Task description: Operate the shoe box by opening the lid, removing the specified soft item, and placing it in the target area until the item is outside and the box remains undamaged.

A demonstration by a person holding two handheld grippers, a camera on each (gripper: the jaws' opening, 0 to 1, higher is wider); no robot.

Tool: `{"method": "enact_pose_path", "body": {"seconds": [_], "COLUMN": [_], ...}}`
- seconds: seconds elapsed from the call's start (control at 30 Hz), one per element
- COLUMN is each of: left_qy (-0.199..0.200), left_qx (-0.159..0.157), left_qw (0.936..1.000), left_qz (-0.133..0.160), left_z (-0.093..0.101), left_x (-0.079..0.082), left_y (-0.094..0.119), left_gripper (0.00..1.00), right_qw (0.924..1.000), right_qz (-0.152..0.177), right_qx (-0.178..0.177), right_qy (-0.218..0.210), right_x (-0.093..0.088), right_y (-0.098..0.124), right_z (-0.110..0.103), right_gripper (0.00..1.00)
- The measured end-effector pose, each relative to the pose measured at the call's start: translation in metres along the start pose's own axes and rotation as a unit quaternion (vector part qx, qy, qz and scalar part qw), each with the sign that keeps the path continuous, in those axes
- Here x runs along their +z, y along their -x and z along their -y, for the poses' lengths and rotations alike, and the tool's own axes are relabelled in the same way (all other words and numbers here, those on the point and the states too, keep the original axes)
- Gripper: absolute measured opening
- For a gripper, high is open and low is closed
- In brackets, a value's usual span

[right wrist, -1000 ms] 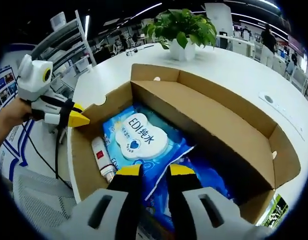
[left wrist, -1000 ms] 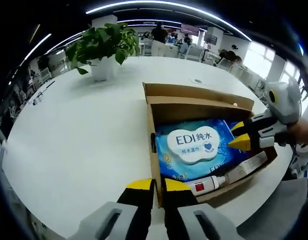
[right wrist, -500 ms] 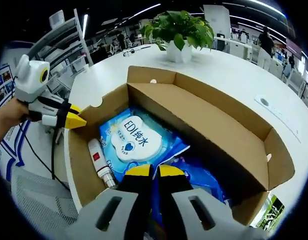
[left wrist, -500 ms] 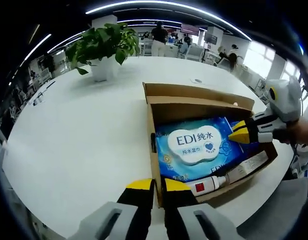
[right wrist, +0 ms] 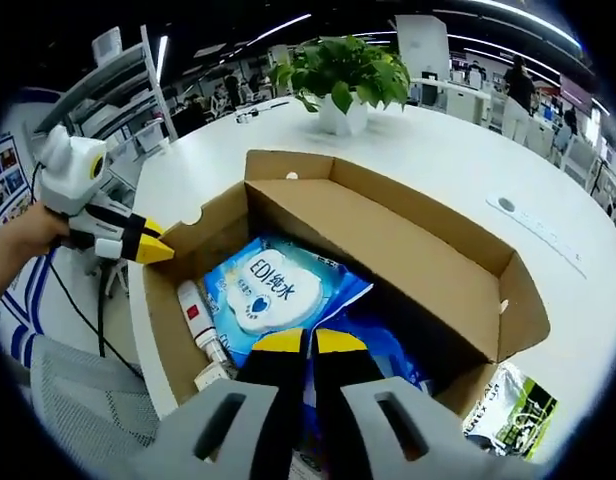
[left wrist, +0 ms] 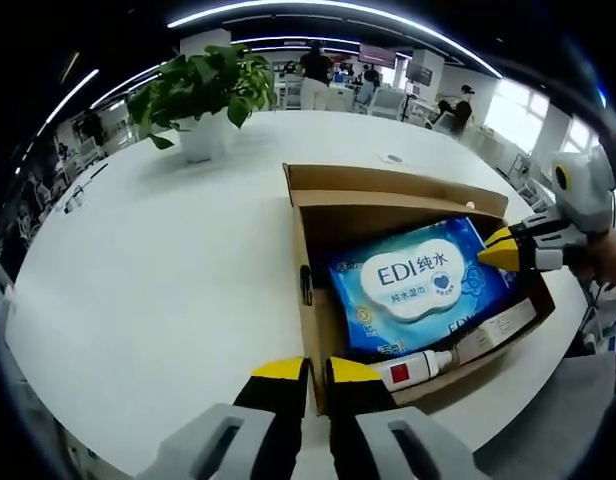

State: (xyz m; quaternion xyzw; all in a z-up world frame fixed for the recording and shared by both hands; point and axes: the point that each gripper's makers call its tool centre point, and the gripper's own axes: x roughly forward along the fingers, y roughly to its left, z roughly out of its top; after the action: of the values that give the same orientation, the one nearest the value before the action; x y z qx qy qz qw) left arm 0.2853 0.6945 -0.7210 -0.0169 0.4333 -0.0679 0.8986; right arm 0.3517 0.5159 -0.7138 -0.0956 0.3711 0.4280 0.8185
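An open cardboard shoe box [left wrist: 388, 185] [right wrist: 388, 245] lies on a white round table. Inside is a blue wet-wipes pack [left wrist: 418, 285] [right wrist: 260, 290] with a white "EDI" label. My right gripper [right wrist: 308, 342] is shut on the pack's blue edge, and that end is tilted up off the box floor. In the left gripper view it [left wrist: 498, 258] comes in from the right over the box's far side. My left gripper [left wrist: 306, 370] is shut on the box's near side wall; in the right gripper view its yellow tip [right wrist: 153, 252] meets that wall.
A white tube with a red label [left wrist: 413, 368] [right wrist: 196, 312] and a pale carton [left wrist: 493, 333] lie along one box wall. A potted plant [left wrist: 203, 95] [right wrist: 343, 75] and a small round puck [left wrist: 392, 160] sit on the table. A green-black packet [right wrist: 513, 410] lies beside the box.
The right gripper shut on the pack's edge and drew back. The wipes pack slid toward it and tipped up at that end. The left gripper stayed on the box wall.
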Motion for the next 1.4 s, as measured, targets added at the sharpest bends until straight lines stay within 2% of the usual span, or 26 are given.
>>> {"method": "enact_pose_path", "body": {"seconds": [0.3,0.53,0.7,1.0,1.4], "left_qy": [-0.007,-0.024,-0.036,-0.073,-0.105], "left_qx": [-0.004,-0.004,-0.001,-0.007,-0.043], "left_qw": [0.9999,0.9996,0.9993,0.997,0.9935], "left_qz": [-0.013,-0.018,-0.004,0.022,0.005], "left_z": [0.0,0.001,0.003,0.016,0.04], "left_x": [0.0,0.002,0.015,0.043,0.049], "left_y": [-0.001,0.001,0.008,0.015,-0.005], "left_gripper": [0.07,0.08,0.17,0.23,0.26], "right_qw": [0.9994,0.9993,0.9992,0.9986,0.9983], "right_qz": [0.005,0.007,0.001,-0.009,-0.02], "right_qx": [-0.005,-0.012,-0.019,-0.023,-0.032], "right_qy": [-0.033,-0.036,-0.035,-0.046,-0.044], "right_x": [-0.006,-0.01,-0.015,-0.023,-0.03], "right_y": [0.018,0.027,0.029,0.031,0.028], "right_z": [0.004,0.002,0.005,0.011,0.017], "right_gripper": [0.0,0.0,0.0,0.0,0.0]}}
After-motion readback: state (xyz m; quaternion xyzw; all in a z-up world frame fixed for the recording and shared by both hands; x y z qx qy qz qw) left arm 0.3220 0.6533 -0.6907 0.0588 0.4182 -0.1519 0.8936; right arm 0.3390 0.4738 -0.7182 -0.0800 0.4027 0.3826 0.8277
